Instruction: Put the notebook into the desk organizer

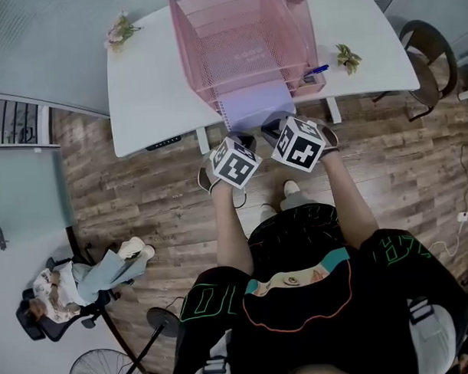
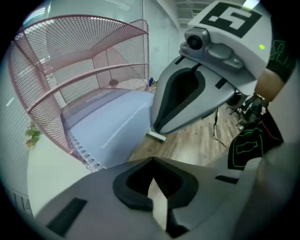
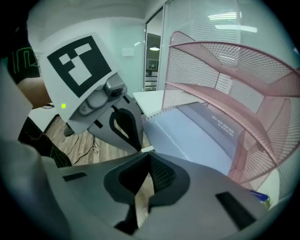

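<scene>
A pink wire-mesh desk organizer (image 1: 190, 57) (image 2: 70, 70) (image 3: 225, 70) stands on the white table (image 1: 146, 93). A lavender spiral notebook (image 1: 254, 106) (image 2: 112, 126) (image 3: 197, 136) lies in its bottom tier, its near end sticking out over the table's front edge. Both grippers hang side by side at that near end. My left gripper (image 1: 244, 140) (image 2: 152, 161) (image 3: 138, 147) is shut with nothing between its jaws, just short of the notebook's edge. My right gripper (image 1: 275, 128) (image 3: 147, 157) (image 2: 154, 130) is shut too, its tips at the notebook's near corner.
A blue pen (image 1: 318, 69) lies beside the organizer's right foot. Small plants (image 1: 122, 29) (image 1: 348, 58) sit on the table left and right. A dark chair (image 1: 427, 60) stands at the right, a loaded office chair (image 1: 69, 288) and a fan (image 1: 102, 369) on the wooden floor behind.
</scene>
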